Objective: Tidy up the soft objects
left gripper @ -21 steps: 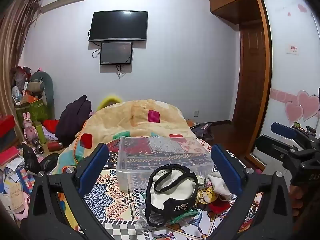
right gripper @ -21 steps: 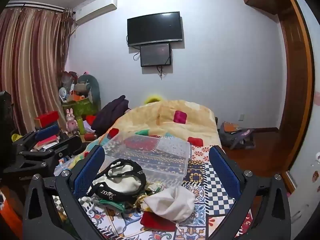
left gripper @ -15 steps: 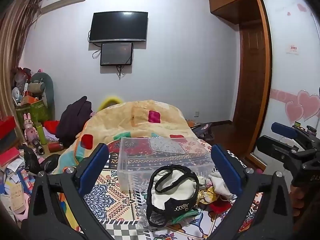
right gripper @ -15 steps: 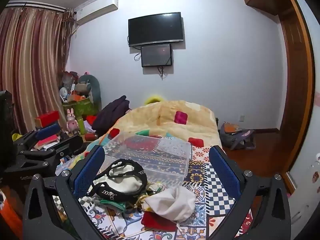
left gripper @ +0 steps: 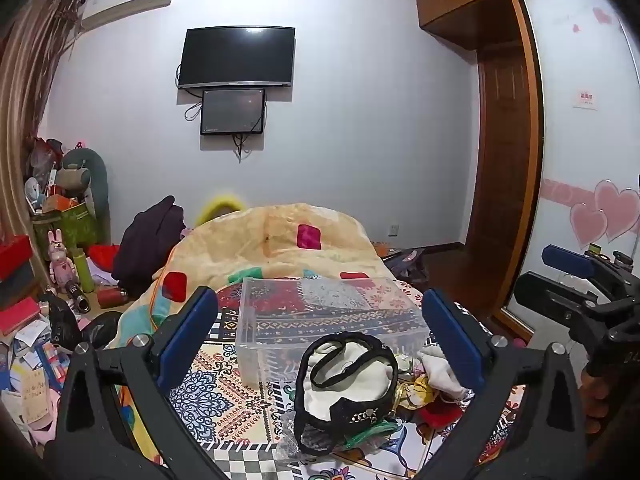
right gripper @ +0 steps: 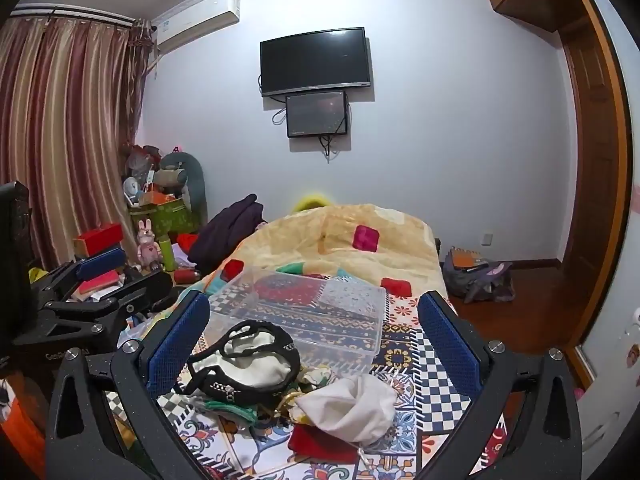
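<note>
A pile of soft items lies on the patterned bedspread: a white cloth with black trim [left gripper: 348, 376] [right gripper: 248, 358], a crumpled white cloth [right gripper: 352, 406] [left gripper: 440, 372], a red piece [right gripper: 320, 442] and green and yellow bits. Behind it stands an empty clear plastic box [left gripper: 320, 320] [right gripper: 308, 308]. My left gripper [left gripper: 320, 336] is open and empty, hovering before the pile. My right gripper [right gripper: 312, 340] is open and empty, also above the pile. Each gripper shows in the other's view, the right one [left gripper: 580, 292] and the left one [right gripper: 92, 292].
A yellow quilt [left gripper: 280, 248] is heaped beyond the box. Clutter, boxes and toys [left gripper: 52, 264] fill the floor at the left. A bag [right gripper: 476, 272] lies on the wooden floor to the right. A wardrobe door [left gripper: 584, 160] stands at the right.
</note>
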A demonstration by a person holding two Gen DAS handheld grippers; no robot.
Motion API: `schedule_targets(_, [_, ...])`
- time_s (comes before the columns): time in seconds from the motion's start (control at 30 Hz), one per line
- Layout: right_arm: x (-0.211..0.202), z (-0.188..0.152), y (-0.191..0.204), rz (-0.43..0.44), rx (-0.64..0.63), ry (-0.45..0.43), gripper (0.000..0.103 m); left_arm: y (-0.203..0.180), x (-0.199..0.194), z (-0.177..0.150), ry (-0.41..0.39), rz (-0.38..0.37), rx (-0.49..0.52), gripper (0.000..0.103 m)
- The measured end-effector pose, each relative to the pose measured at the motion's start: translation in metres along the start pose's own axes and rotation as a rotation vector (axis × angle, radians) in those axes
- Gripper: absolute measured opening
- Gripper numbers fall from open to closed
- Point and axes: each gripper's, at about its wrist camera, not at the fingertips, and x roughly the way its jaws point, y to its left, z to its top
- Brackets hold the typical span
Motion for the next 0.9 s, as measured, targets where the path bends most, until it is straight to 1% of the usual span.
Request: schedule_targets(0.9, [-0.0013,-0.0003,0.0021,0.007,0.002,-0.008,0.103,-0.0006,-0.0008,0.0012,-0.001,-0.004,0.002,0.103])
